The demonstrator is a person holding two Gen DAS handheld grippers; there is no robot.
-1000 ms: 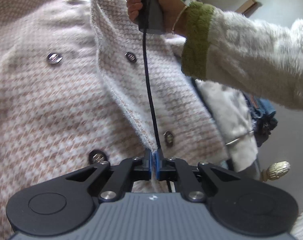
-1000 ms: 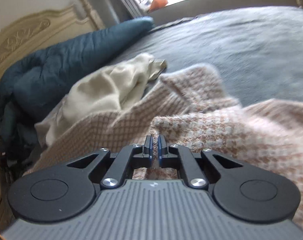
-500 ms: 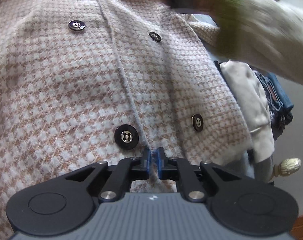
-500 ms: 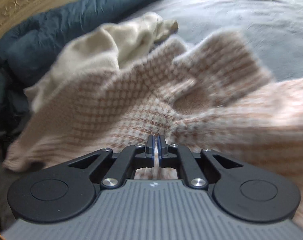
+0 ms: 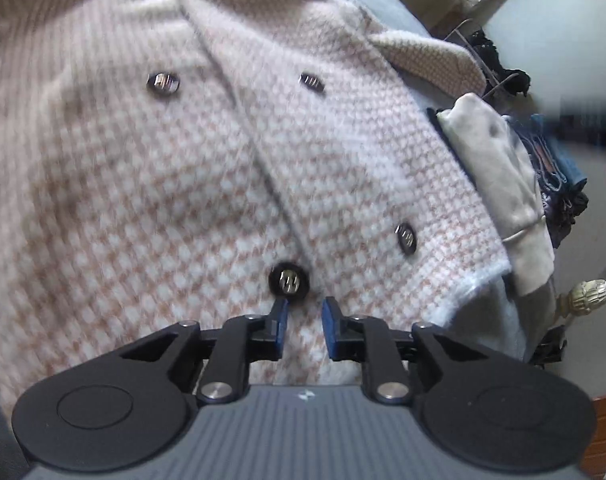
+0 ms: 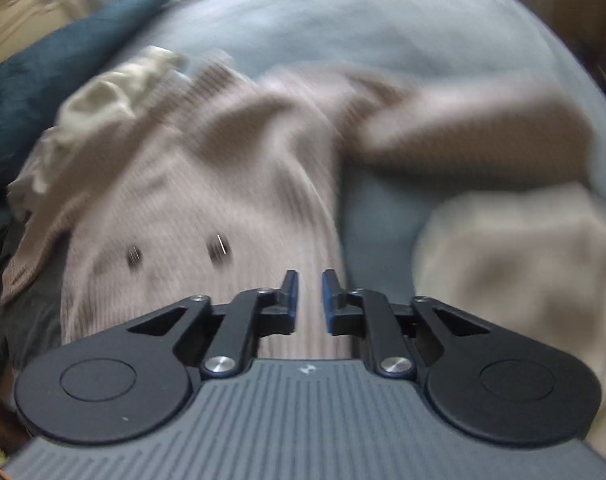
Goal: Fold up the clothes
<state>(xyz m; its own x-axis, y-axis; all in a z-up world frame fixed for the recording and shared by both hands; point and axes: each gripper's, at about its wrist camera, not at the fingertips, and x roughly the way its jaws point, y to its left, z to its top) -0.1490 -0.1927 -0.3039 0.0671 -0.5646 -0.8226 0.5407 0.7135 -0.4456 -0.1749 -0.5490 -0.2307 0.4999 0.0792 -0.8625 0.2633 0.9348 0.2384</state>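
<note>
Left gripper (image 5: 305, 322): black linkage arms, blue-faced pads, grey ribbed body behind. Jaws just been opening, now a narrow gap, nothing clamped; only woven cloth showing through the gap. Directly ahead and beneath, the pink-and-tan houndstooth woollen jacket (image 5: 151, 184), fuzzy and thick, spread flat with front panels overlapped along a soft raised edge running away from the fingertips. Just past the left pad, a round dark metal-centred button (image 5: 289, 280); three more of the same further out, one to the right, two far ahead. Beyond those, pointed lapels folded back, paler underside showing. To the right of the jacket's hem corner, a cream fleecy folded garment (image 5: 499, 184), and past that a heap of dark blue clothes (image 5: 559, 168). Low at the right, a carved cream bedpost finial (image 5: 589, 294).

Right gripper (image 6: 307, 294): same build, jaws likewise just been opening, standing slightly apart and empty. View heavily smeared. Ahead and to the left, the same jacket lying on a grey-blue soft bedcover (image 6: 363, 28), two buttons visible as dark streaks. Sleeve stretching off to the right ahead. Far left, a rumpled cream cloth (image 6: 111, 92) against a teal padded quilt (image 6: 43, 68). To the right of the fingers, a pale beige blurred fabric mass (image 6: 519, 264), kind not discernible.
</note>
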